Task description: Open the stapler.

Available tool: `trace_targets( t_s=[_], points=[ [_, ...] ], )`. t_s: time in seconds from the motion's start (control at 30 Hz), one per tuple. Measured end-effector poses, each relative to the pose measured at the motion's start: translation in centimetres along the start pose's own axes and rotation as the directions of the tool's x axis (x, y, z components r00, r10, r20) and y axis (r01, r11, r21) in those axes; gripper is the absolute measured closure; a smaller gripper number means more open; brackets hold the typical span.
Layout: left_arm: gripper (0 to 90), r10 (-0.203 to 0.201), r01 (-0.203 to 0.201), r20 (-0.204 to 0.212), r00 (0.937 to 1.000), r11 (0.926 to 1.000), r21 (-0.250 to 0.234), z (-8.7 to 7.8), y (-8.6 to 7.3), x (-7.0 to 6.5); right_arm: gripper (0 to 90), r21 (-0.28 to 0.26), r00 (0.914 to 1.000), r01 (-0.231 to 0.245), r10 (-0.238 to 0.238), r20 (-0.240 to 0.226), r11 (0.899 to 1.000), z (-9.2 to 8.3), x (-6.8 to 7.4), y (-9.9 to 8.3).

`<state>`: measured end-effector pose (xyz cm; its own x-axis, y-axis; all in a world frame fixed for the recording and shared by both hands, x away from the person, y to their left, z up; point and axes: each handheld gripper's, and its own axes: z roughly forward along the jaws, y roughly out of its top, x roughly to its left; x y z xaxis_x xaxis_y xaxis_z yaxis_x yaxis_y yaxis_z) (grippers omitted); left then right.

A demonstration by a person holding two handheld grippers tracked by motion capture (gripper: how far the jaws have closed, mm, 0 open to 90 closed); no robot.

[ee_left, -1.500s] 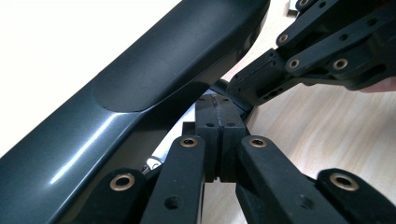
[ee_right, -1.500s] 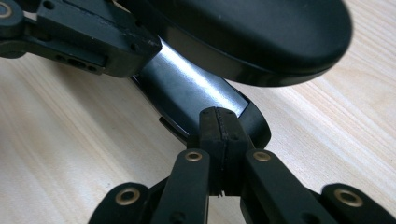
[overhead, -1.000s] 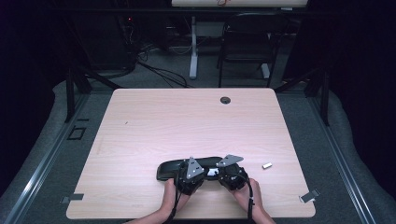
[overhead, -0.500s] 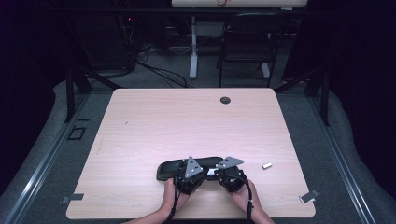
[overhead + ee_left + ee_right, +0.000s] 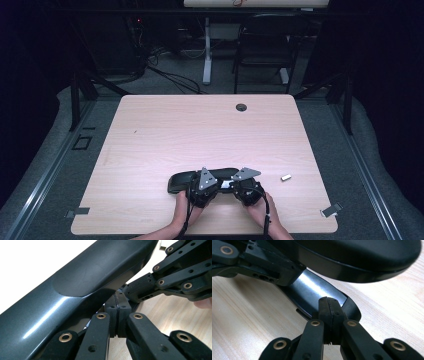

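Near the front edge of the pale wood-grain table [image 5: 150, 150] lies a long, glossy black case [image 5: 182, 181] with rounded ends, against whose smooth shell the left gripper [image 5: 117, 312] and right gripper [image 5: 329, 308] rest, matte jaws clenched together.

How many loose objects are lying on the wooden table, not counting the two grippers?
2. A long black case lies near the front edge, at both grippers' tips. A small pale piece lies alone to its right. Something smaller could be hidden under the grippers or hands.
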<state>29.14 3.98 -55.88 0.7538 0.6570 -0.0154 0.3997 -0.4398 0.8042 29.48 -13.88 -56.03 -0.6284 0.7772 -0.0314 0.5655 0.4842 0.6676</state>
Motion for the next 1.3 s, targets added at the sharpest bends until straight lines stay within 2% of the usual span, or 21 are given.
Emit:
trace_targets(
  t_s=[0.1, 0.4, 0.83, 1.07, 1.1, 1.17, 1.3],
  points=[
    [90.0, 0.002, -0.003, -0.006, 1.0000, 0.9999, -0.014, 0.2, 0.0, -0.2, 90.0, -0.003, 1.0000, -0.008, 0.008, 0.000, 1.000, 0.0, 0.0, 0.0],
    [90.0, 0.005, -0.005, -0.021, 0.9998, 0.9999, -0.013, 0.5, 0.1, -0.3, 90.0, -0.004, 0.9998, -0.018, 0.018, 0.002, 1.000, 0.0, 0.0, 0.0],
    [90.0, 0.014, -0.015, -0.028, 0.9995, 0.9992, -0.036, 0.1, 0.4, -0.3, 90.0, -0.006, 0.9997, -0.023, 0.023, -0.003, 1.000, 0.0, -0.1, -0.1],
    [90.0, 0.032, -0.034, -0.041, 0.9986, 0.9978, -0.057, -0.3, 0.8, -0.3, 90.0, -0.005, 0.9998, -0.021, 0.021, -0.003, 1.000, 0.0, -0.1, -0.1],
    [90.0, 0.030, -0.033, -0.041, 0.9987, 0.9978, -0.058, -0.3, 0.8, -0.3, 90.0, -0.024, 0.9993, -0.038, 0.038, -0.007, 0.999, 0.2, 0.0, -0.1],
    [90.0, 0.026, -0.029, -0.037, 0.9990, 0.9979, -0.058, -0.4, 0.9, -0.3, 90.0, -0.006, 0.9997, -0.024, 0.024, -0.007, 1.000, 0.0, -0.1, -0.1],
    [90.0, 0.032, -0.035, -0.041, 0.9987, 0.9963, -0.078, -0.7, 1.2, -0.3, 90.0, -0.008, 0.9996, -0.027, 0.027, -0.010, 1.000, 0.1, -0.1, -0.1]
  ],
)
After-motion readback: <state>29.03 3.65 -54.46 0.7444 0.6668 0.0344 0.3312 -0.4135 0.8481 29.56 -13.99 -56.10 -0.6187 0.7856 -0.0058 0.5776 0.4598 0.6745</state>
